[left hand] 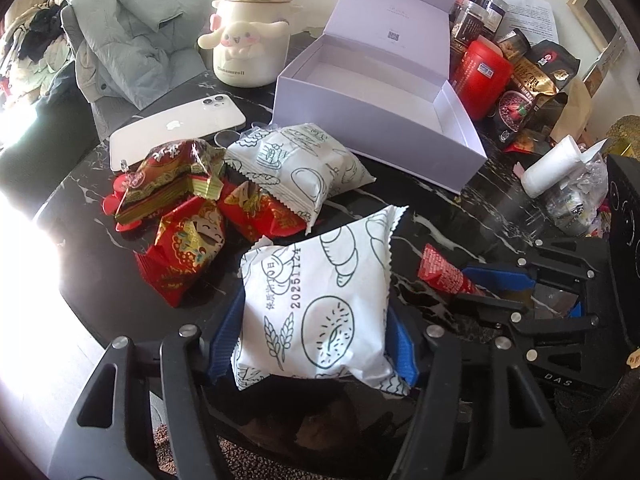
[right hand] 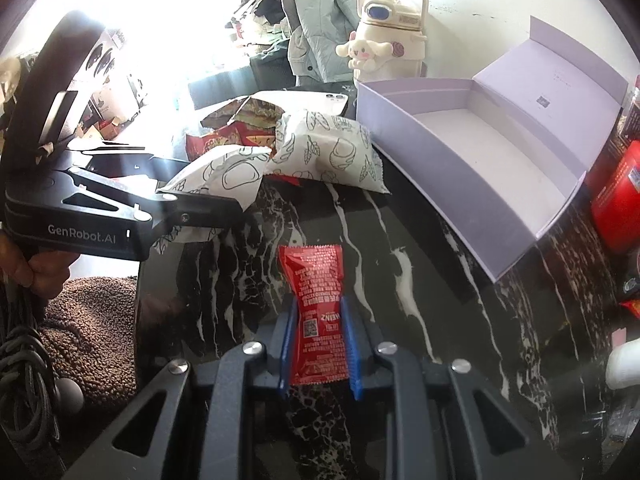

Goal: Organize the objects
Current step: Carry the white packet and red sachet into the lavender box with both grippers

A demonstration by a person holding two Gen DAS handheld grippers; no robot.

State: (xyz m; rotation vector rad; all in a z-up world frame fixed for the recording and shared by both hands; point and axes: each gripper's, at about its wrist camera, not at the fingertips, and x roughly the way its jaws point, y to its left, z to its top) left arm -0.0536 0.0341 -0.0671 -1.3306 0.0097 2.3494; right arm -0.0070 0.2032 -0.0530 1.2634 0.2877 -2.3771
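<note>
- The left gripper [left hand: 314,344] has its blue jaws clamped on the sides of a white bread packet [left hand: 320,300] printed with line drawings; the packet sticks forward out of the jaws, its far corner toward the box.
- The right gripper [right hand: 318,350] has its jaws pinched shut on the lower half of a red ketchup sachet [right hand: 318,304], whose long axis runs straight ahead, with the free end out over the dark marble table [right hand: 420,264].
- The open lilac box [right hand: 460,184] lies ahead and to the right of the sachet, and ahead of the bread packet too, lid [left hand: 394,12] propped up at the back. It looks empty. I'd judge the right gripper the nearer of the two to its front wall.
- A second white bread packet [left hand: 296,168] and a heap of red snack packets [left hand: 188,216] lie left of the box, with a white phone [left hand: 176,128] behind them and a cream kettle-shaped bottle [left hand: 250,36] beyond.
- Whether either held item is lifted clear of the table I can't tell. Jars and pouches [left hand: 516,72] crowd behind the box, half hidden, and the window glare washes out the left edge.
</note>
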